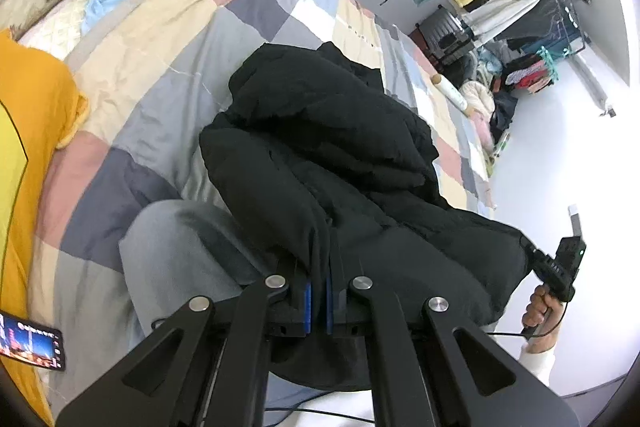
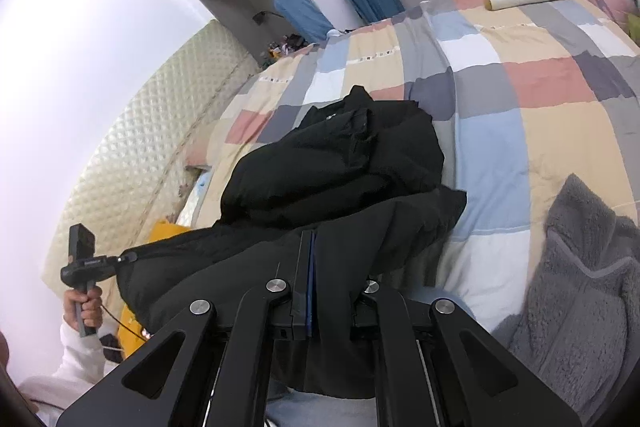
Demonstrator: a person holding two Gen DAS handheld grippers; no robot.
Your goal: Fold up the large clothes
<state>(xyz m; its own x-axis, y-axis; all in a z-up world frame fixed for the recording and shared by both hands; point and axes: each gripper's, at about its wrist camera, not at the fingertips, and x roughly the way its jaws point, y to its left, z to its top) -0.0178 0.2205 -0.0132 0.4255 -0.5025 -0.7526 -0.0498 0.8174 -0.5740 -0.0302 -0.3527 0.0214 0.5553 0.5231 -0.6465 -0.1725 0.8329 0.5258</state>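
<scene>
The black padded jacket lies bunched in thick folds on the patchwork quilt, its near edge lifted between your two tools. Your left gripper is clamped on a fold of that edge, blue pads nearly together with cloth between. Your right gripper pinches the same edge further along. A grey fleece garment lies beside the jacket; a phone rests near the yellow shirt.
</scene>
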